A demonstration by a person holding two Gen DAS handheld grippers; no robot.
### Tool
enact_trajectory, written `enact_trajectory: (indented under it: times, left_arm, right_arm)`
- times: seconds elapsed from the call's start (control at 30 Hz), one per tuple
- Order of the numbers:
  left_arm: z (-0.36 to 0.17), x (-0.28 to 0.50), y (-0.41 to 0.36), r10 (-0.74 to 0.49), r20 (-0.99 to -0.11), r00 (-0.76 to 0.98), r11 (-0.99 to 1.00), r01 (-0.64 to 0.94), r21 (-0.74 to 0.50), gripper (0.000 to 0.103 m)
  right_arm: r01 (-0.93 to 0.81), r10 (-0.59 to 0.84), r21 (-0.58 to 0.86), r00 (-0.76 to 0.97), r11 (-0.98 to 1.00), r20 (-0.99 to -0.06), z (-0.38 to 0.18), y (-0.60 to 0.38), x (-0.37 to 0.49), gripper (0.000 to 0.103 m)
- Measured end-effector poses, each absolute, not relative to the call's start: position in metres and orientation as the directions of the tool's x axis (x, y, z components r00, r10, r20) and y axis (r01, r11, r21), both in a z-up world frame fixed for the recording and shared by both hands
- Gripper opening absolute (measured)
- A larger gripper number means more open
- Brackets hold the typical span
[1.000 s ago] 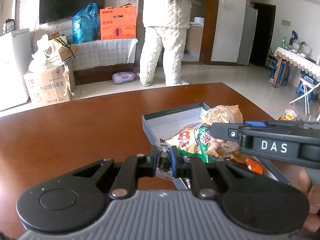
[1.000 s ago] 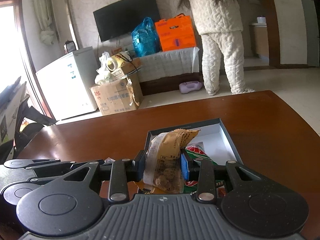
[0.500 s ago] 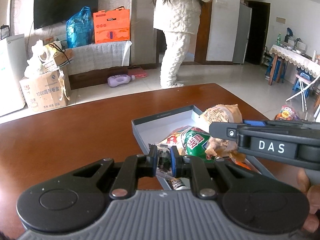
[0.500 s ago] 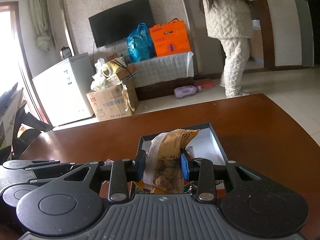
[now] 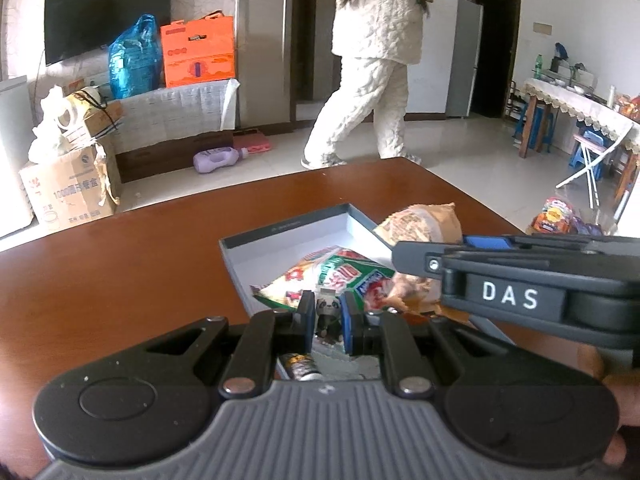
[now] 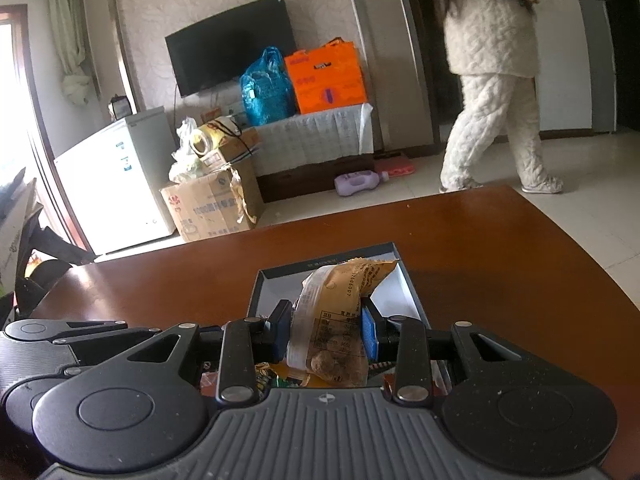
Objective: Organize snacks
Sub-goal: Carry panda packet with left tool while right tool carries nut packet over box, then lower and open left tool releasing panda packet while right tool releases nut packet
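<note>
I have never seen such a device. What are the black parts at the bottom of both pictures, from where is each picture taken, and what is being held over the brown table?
There is no robot here. A person holds a hand-operated two-finger gripper in each hand, and a small wide-angle camera on each gripper looks forward along its fingers. The black parts are the grippers themselves.

One picture is from the left gripper. Its jaws are shut on a small clear packet with a panda picture. The black bar marked DAS at its right is the right gripper seen from the side.

The other picture is from the right gripper, shut on a tan plastic snack bag.

Both are held over a shallow grey cardboard box on the brown wooden table. A red and green snack bag already lies in the box. Behind, a person in white quilted clothes walks across the room.
</note>
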State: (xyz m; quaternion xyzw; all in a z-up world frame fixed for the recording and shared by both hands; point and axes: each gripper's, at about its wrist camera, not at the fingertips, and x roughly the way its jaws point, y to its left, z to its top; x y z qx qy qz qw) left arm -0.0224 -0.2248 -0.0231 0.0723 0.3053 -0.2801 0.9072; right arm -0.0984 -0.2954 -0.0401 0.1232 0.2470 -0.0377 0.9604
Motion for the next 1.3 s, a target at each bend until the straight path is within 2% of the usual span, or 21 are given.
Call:
enact_trajectory:
  times: [1.3]
  left_arm:
    - [-0.076,-0.015,-0.258,-0.455,-0.658,0.599,0.812,0.583,-0.031,0.010]
  right_arm:
    - [0.147,-0.013,0.188,0.819,0.971,-0.574,-0.064,-0.304,-0.072,0.037]
